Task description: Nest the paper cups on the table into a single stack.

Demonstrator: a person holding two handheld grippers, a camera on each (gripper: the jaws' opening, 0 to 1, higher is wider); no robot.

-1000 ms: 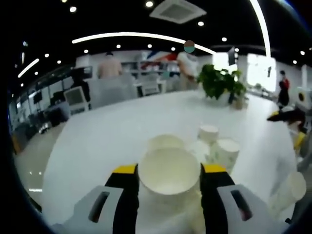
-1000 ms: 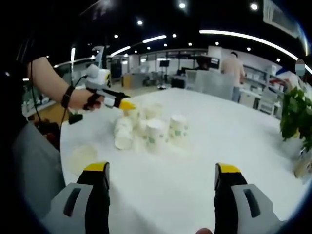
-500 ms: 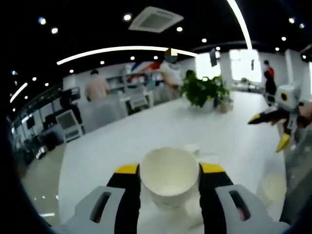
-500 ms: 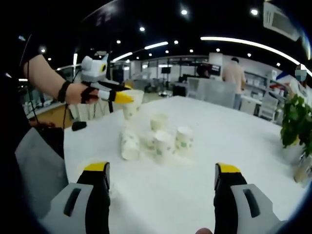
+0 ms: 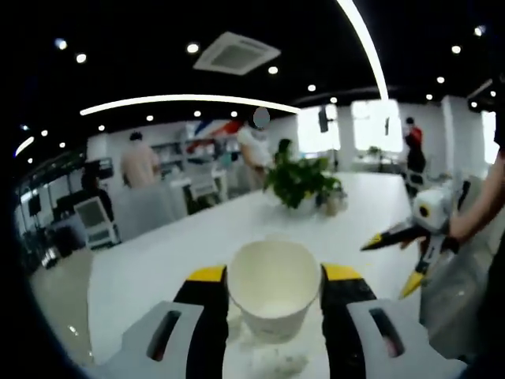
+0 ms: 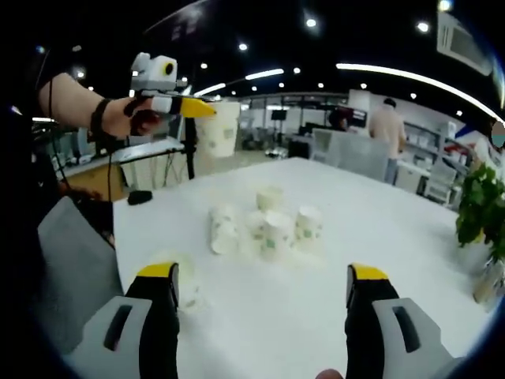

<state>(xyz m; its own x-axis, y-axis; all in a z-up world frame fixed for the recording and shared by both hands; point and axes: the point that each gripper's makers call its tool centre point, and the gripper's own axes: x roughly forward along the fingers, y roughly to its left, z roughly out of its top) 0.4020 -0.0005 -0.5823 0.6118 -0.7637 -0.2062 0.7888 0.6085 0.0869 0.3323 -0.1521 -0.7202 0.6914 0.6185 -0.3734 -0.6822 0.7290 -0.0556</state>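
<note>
Jaws first: the left gripper (image 5: 274,278) has its two yellow-tipped jaws clamped on a white paper cup with a green print (image 5: 273,287), mouth facing the camera, one jaw on each side of its wall. In the right gripper view that same left gripper (image 6: 183,106) shows high up at the left, in the person's hand (image 6: 128,115), with the held cup (image 6: 218,128) hanging well above the white round table (image 6: 394,229).

The right gripper (image 6: 260,284) has its jaws spread wide with nothing between them, low over the table's near part. It also shows in the left gripper view at the right edge (image 5: 398,253), jaws apart, one tip pointing left and one down.

Down on the table, a cluster of loose cups (image 6: 264,223) sits near the middle: I count about four or five, touching or just beside one another; the blur keeps the count uncertain. One of them lies on its side (image 6: 223,230) at the left of the cluster, and one stands behind the others (image 6: 270,197).

A leafy green potted plant (image 5: 301,178) stands further along the table. Three people stand in the office background.
</note>
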